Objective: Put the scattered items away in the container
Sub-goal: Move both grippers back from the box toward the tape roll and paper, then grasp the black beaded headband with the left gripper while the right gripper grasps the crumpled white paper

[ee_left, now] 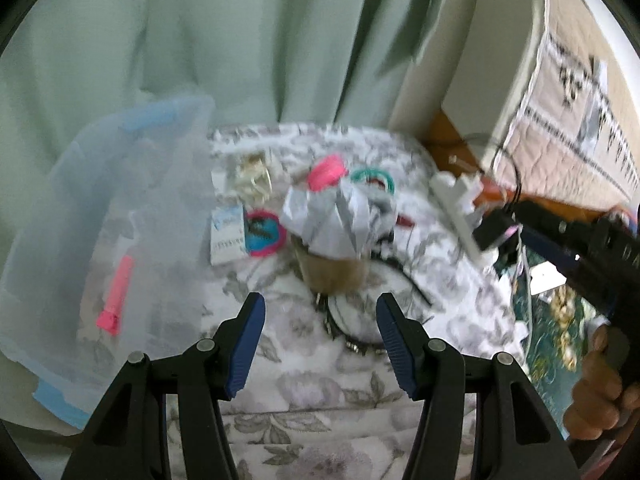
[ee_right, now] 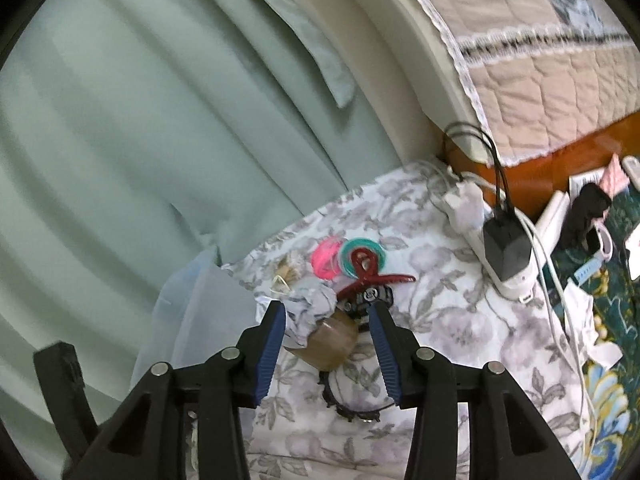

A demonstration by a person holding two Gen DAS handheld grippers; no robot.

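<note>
While both your grippers hover with jaws apart and empty, the right gripper [ee_right: 326, 312] frames the brown roll [ee_right: 326, 344] under crumpled paper [ee_right: 312, 304], probably the next pick. The left gripper [ee_left: 320, 308] waits beside the clear container [ee_left: 100, 208], ready to receive it.

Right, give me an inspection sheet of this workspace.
Surface: floral cloth, mostly bare near the cameras.
Job's things: clear bin at left with a pink item inside; still out are a tape roll, crumpled paper, red claw clip, pink bands, teal bands, black headband.
Clutter: small box and a pink-teal round thing by the bin.
Grippers: left gripper open, empty; right gripper open around the tape roll, pads not pressing.
Cables: power strip with black adapter and white leads.
Surroundings: green curtain, quilted cover.
</note>
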